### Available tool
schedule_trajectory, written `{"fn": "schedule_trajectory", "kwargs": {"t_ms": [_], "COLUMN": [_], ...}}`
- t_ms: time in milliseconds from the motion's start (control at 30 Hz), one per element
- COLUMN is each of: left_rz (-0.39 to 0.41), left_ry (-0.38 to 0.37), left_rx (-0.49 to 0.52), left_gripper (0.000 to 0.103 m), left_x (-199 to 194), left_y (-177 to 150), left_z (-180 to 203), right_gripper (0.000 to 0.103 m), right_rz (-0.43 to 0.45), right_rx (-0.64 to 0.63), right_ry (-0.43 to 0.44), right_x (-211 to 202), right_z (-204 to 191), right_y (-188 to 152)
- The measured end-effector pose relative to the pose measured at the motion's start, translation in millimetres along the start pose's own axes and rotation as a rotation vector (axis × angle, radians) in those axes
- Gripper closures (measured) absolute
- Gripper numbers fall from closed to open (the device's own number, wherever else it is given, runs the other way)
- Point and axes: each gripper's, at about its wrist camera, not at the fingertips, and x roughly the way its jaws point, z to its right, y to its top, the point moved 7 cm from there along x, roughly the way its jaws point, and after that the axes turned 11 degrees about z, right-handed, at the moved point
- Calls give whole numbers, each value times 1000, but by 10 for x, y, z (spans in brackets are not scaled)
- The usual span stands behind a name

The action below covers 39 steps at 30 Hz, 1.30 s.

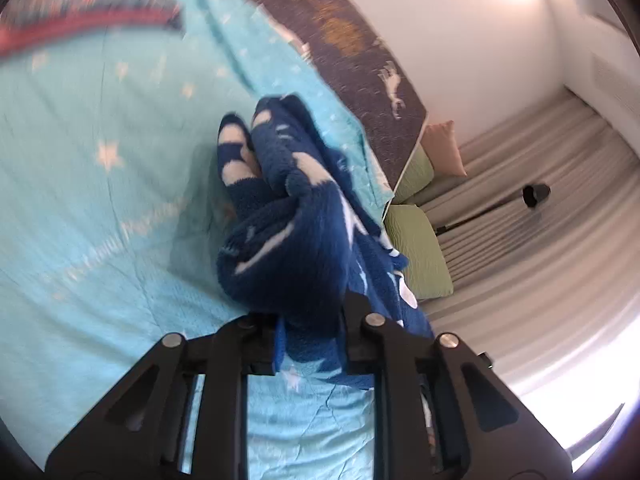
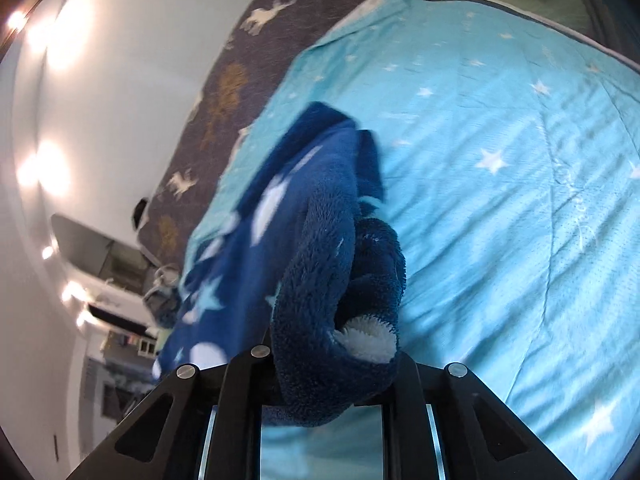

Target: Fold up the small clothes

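A dark blue fleece garment (image 1: 296, 240) with white stars and spots hangs bunched between my two grippers, lifted above a light blue star-print bedspread (image 1: 100, 200). My left gripper (image 1: 310, 344) is shut on one part of the fleece, which fills the space between its black fingers. My right gripper (image 2: 332, 364) is shut on another thick fold of the same garment (image 2: 312, 264), whose loose end trails away over the bedspread (image 2: 500, 200). Both pairs of fingertips are hidden by the fabric.
A grey blanket with white deer (image 1: 360, 52) lies along the bed's edge by the white wall. Green pillows (image 1: 416, 248) and a pink cushion (image 1: 444, 148) sit by grey curtains. A red and blue striped item (image 1: 80, 12) lies at the far corner of the bedspread.
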Motion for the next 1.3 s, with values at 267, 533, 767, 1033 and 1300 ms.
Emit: {"fn": "schedule_trajectory", "kwargs": {"t_ms": [267,533,767,1033,1300], "left_rz": [-10,-127,-99,119,-196], "left_ry": [22,150,265,249,216], "left_rx": [152,153,280,737,960], "left_gripper": [83,83,75,32,22], "left_x": [-873,-1558,-1773,-1648,206], "left_y": [-208,-935,-805,-33,-17], "left_z": [204,-307,-237,754,1033], "right_gripper": [88,87,62,34,28], "right_rz": [-44,-152,-163,111,-78], "right_rx": [-119,-61,-195,-636,-787], "right_ry": [47,-24,-205,-283,-109], "right_x": [-722,-1343,-1570,-1751,-502], "right_z": [-431,-4,118,-621,-1453], "right_y": [-579,-1492,-1461,-698,-636]}}
